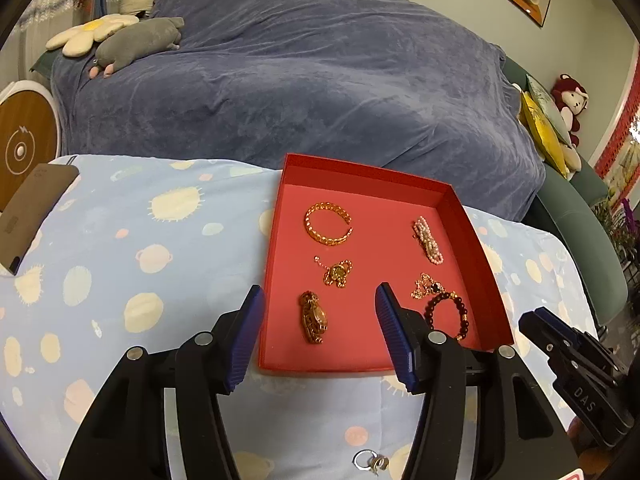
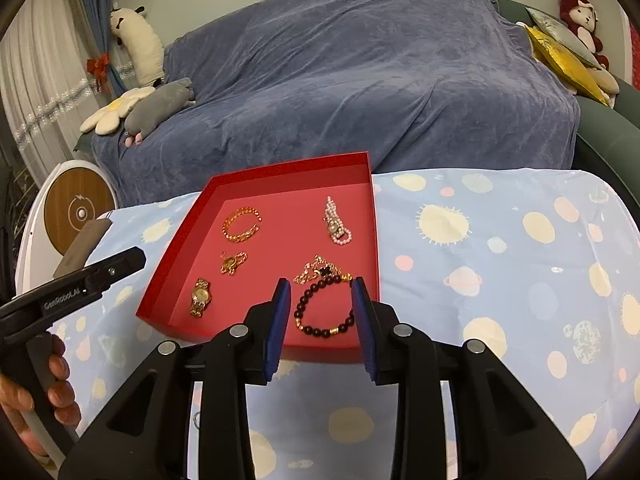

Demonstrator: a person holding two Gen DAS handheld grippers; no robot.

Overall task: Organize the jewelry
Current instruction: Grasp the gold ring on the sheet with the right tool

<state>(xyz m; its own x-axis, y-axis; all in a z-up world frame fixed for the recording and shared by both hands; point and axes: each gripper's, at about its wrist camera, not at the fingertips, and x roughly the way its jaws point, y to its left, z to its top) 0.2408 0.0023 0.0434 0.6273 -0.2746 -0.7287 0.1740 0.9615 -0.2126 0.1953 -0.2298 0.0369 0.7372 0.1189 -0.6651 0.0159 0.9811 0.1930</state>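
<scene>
We see the jewelry gathered in a shallow red tray (image 1: 476, 236), and we place everything from that tray. On its floor, toward the far wall, lie a gold chain bangle (image 1: 328, 224) and, across from it, a pink pearl bracelet (image 1: 427, 245). Nearer the middle sits a small gold pendant chain (image 1: 338, 273). Along the near wall rest a gold watch (image 1: 313, 317) on one side and a dark beaded bracelet (image 2: 324, 312) on the other, with a thin gold necklace (image 2: 320, 270) touching the beads just beyond them.

Outside the tray, just short of its near wall, small silver rings (image 1: 370, 461) lie on the pale blue patterned cloth (image 2: 500, 280) covering the desk.

The left gripper (image 1: 320, 300) hangs over the tray's near left corner — its jaws stand wide with nothing between them, the watch lying below the gap. The right gripper (image 2: 320, 292) hovers over the near right part, its jaws moderately apart and framing the beaded bracelet, and we cannot see the pads pressing it. A hand (image 2: 44, 404) grips the left gripper's handle.

Beyond the tray's far wall stretches a sofa under a blue blanket (image 1: 300, 80) — plush toys (image 1: 136, 42) lie at its end.
</scene>
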